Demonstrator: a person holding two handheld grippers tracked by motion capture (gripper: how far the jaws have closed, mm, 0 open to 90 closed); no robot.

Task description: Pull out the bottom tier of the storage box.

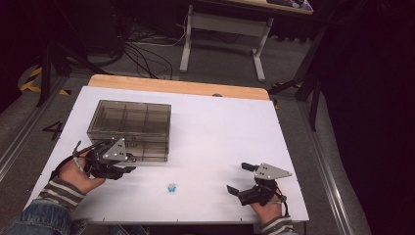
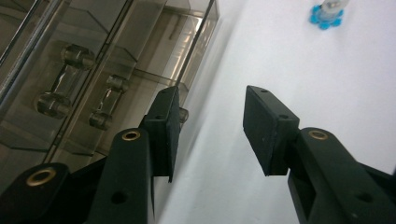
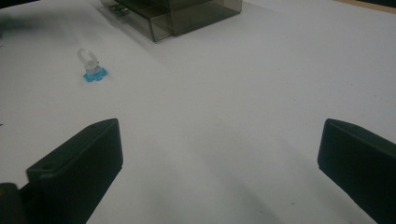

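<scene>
My left gripper [image 1: 128, 164] sits at the near front edge of the smoky clear compartment box [image 1: 131, 128], its jaws parted with nothing between them; one pad lies just beside the box's latch side. My right gripper [image 1: 240, 178] rests on the white table [image 1: 220, 122] at the near right, jaws spread wide and empty. The small blue and clear ring-shaped toy [image 1: 171, 187] stands on the table between my grippers, apart from both.

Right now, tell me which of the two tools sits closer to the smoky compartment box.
The left tool, its jaws right at the box's front wall. The right tool hovers far across the white table, jaws spread wide.
</scene>
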